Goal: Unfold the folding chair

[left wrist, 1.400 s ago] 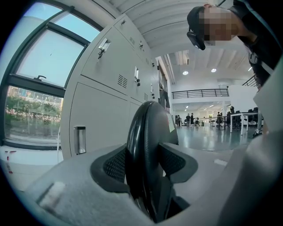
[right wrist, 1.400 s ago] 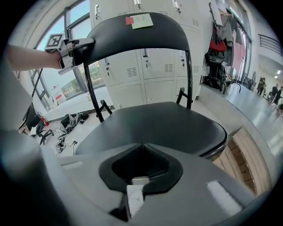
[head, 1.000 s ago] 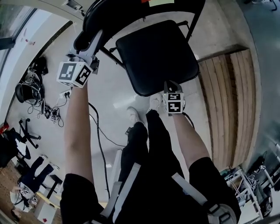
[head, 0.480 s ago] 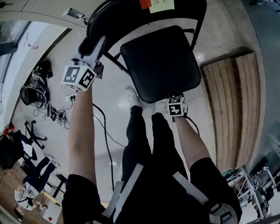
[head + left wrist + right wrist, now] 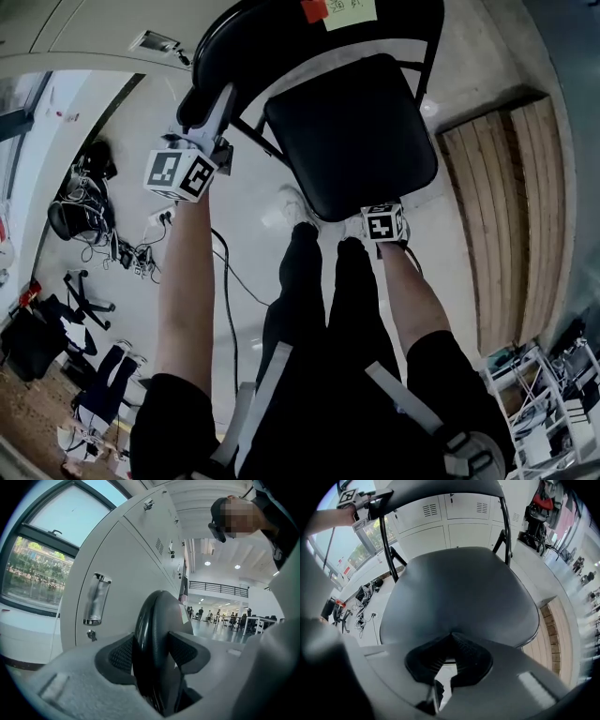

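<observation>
Standing on the pale floor just ahead of the person's shoes, folding chair. Its seat is near level, with wood decking to the right and grey lockers behind. The backrest has its rounded edge clamped in the left gripper, pads pressed on either side. The right gripper points steeply down, jaws closed together, tips at the seat's front rim; any pinch on it unclear.

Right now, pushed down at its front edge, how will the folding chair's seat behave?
Seat likely stiff, pivoting rather than bending: tube frame carries it. Chair could slide on glossy floor; left gripper clamping backrest probably prevents tipping.
</observation>
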{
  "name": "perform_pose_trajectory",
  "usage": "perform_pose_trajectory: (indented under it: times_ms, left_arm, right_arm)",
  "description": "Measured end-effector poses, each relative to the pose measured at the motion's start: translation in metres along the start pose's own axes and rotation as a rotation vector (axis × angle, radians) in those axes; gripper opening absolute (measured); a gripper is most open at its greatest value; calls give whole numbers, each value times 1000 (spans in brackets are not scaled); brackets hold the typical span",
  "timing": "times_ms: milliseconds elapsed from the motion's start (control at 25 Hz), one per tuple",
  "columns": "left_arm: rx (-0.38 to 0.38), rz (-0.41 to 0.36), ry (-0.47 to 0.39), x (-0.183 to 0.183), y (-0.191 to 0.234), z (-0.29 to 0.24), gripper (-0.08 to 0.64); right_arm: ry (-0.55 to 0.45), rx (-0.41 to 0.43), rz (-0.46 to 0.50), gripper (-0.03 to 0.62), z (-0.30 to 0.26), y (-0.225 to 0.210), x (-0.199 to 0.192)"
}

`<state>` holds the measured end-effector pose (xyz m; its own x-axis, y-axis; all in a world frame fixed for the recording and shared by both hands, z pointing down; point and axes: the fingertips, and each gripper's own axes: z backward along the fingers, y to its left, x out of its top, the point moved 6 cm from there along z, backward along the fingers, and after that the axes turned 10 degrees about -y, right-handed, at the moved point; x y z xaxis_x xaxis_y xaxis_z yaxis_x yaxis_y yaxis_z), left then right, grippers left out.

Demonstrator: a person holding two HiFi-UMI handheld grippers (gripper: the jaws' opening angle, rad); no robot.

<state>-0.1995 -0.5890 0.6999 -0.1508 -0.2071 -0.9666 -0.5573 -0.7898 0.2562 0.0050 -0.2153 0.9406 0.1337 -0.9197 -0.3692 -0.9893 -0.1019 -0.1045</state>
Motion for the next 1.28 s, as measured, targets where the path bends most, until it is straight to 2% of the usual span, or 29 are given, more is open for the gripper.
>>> perform_pose_trajectory:
  times_ms: [200, 400, 560, 720, 880, 960, 1160, 1280]
  left_arm:
    - [1, 35, -7, -10, 7, -1, 227]
    - [40, 124, -25, -27, 9, 10, 227]
    - [46, 125, 5, -27, 8, 10, 230]
    - [59, 35, 73, -16, 6, 11, 244]
    - [156, 35, 46, -5, 4, 21, 242]
    - [187, 36, 58, -1, -6, 31, 242]
    - [212, 40, 63, 17, -49, 54, 241]
    - [231, 63, 43, 29, -80, 72, 238]
  right_arm:
    - [33, -10, -7, 9, -8, 2, -8]
    - [8, -24, 18, 9, -8, 4, -12]
    - [18, -23, -5, 9, -6, 1, -5]
    - [-130, -40, -39, 5, 11, -7, 25]
    - [-267, -32, -23, 5, 34, -21, 81]
    - [-331, -23, -17, 5, 52, -20, 107]
    - [-481, 76, -19, 5, 100, -10, 164]
    - [-547, 141, 17, 5, 130, -8, 187]
